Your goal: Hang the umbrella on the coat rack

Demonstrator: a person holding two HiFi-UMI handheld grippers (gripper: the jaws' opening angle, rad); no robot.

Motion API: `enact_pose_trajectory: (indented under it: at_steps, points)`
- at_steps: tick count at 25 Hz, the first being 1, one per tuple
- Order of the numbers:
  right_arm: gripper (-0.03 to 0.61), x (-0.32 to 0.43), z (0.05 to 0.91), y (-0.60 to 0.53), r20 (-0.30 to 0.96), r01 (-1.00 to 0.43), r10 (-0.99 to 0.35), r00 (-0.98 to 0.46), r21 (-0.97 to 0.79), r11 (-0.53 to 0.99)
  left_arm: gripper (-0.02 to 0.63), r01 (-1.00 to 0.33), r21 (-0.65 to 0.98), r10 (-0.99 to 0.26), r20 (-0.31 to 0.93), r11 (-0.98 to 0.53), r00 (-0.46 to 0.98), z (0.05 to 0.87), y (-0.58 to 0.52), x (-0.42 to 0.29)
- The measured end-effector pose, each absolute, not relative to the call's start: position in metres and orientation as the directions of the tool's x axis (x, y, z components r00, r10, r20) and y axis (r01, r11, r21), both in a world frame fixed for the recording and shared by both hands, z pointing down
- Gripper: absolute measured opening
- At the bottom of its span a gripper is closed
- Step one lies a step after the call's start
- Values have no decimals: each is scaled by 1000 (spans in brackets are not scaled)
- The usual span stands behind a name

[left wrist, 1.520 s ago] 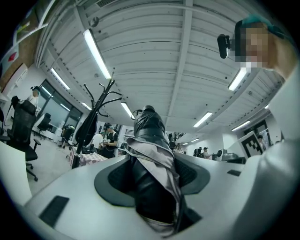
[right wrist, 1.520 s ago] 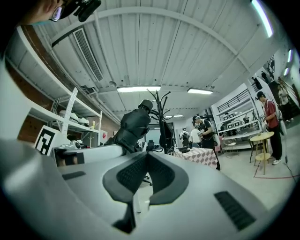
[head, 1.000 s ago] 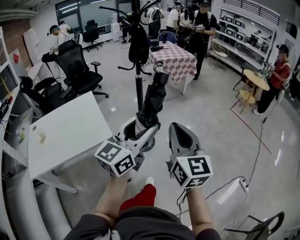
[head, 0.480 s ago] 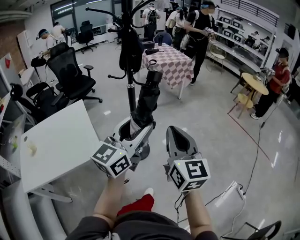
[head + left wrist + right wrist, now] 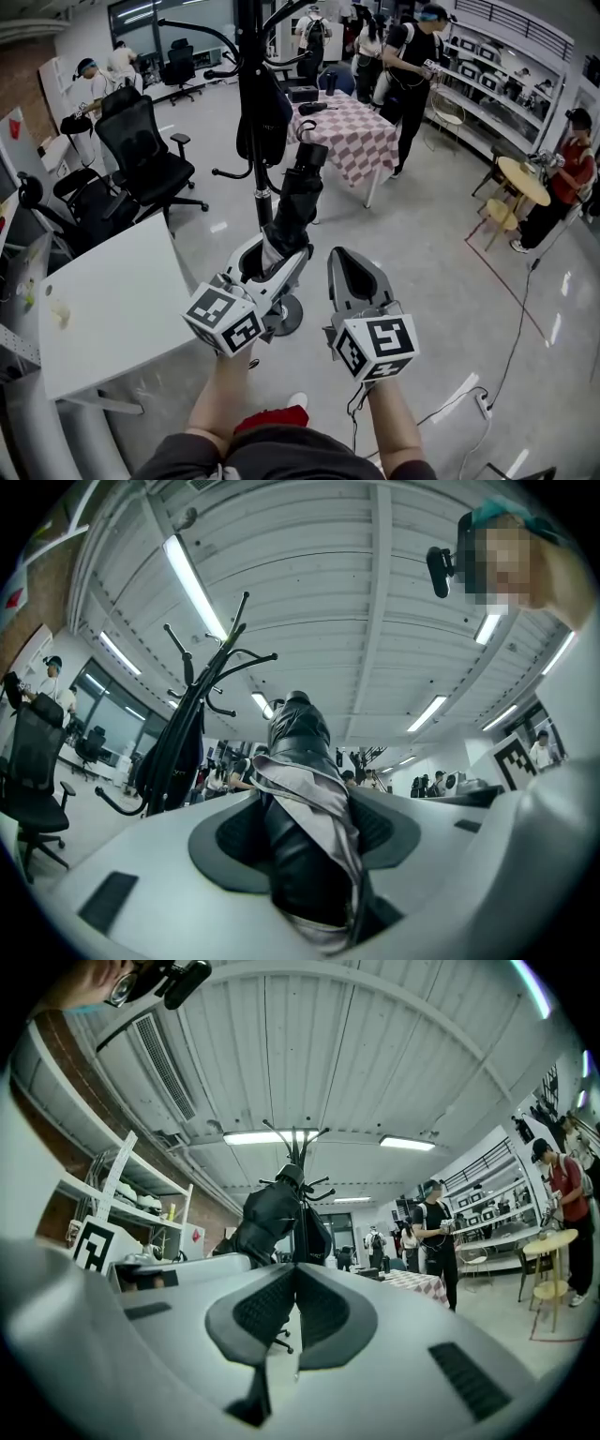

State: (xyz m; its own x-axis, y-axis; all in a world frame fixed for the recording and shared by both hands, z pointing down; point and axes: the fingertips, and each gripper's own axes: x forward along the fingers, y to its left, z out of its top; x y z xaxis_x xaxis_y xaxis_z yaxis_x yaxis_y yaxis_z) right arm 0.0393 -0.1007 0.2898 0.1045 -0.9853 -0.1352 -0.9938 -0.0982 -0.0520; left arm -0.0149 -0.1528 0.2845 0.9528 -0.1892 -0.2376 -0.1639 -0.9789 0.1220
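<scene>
Snugly between left gripper [image 5: 305, 832] jaws: umbrella [image 5: 302, 752].

Ahead: black metal coat rack [image 5: 251, 141], pole upright, left-side hooks bare. A dark garment [image 5: 267, 112] hangs against the pole, blocking its right side.
Left: white rectangular table [image 5: 103, 300], with a black mesh office chair [image 5: 141, 155] behind it.
Beyond the rack: table under red-and-white checked cloth [image 5: 352, 141].
Right: open glossy grey floor [image 5: 441, 272].

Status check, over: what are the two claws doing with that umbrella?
Left claw shut on folded umbrella. Right claw shut, empty. Coat rack ahead, dark garment hanging on it.
</scene>
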Motion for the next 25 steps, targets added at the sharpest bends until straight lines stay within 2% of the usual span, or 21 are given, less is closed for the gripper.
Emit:
enact_pose_trajectory:
  at_steps: [25]
  points:
    - [17, 94, 261, -202, -181, -996, -979, 91, -1, -93, 232, -163, 56, -172, -272, -985, 947, 259, -250, 57]
